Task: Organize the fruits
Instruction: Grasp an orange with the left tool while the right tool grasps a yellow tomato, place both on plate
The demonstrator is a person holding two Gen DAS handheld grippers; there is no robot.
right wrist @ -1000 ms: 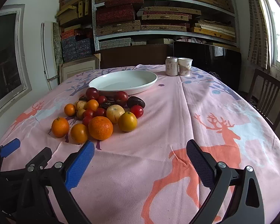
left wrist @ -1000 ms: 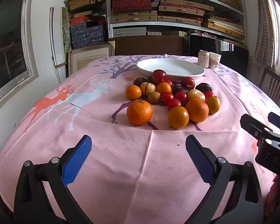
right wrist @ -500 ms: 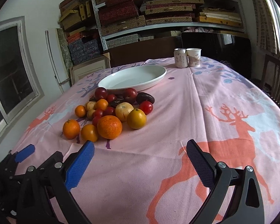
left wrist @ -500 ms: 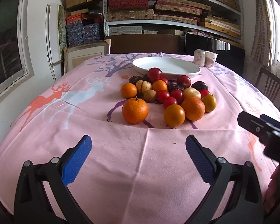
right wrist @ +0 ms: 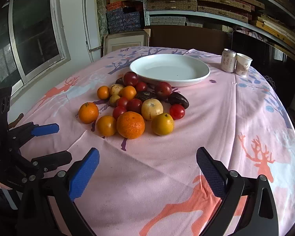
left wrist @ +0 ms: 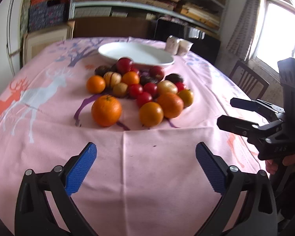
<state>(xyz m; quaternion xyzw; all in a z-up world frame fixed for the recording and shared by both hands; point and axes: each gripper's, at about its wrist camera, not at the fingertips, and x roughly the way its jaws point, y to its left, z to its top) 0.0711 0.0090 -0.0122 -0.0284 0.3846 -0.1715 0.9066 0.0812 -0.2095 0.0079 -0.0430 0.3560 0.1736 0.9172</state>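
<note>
At 12 o'clock on the surface (right wrist: 216,137): fruit pile (right wrist: 135,106) heaped beside empty plate (right wrist: 169,69) | left gripper (left wrist: 146,165), right gripper (right wrist: 147,166): jaws wide, holding nothing, poised for first pick.

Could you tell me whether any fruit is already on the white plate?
No, the white plate is bare, and the fruit pile sits on the tablecloth before it.

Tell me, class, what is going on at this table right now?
A person holds a two-finger gripper in each hand above a pink deer-print tablecloth. The left gripper and right gripper are both open and empty, short of the fruit pile of oranges, red plums and darker fruits. The white plate behind the pile is empty, so no fruit has been sorted.
</note>
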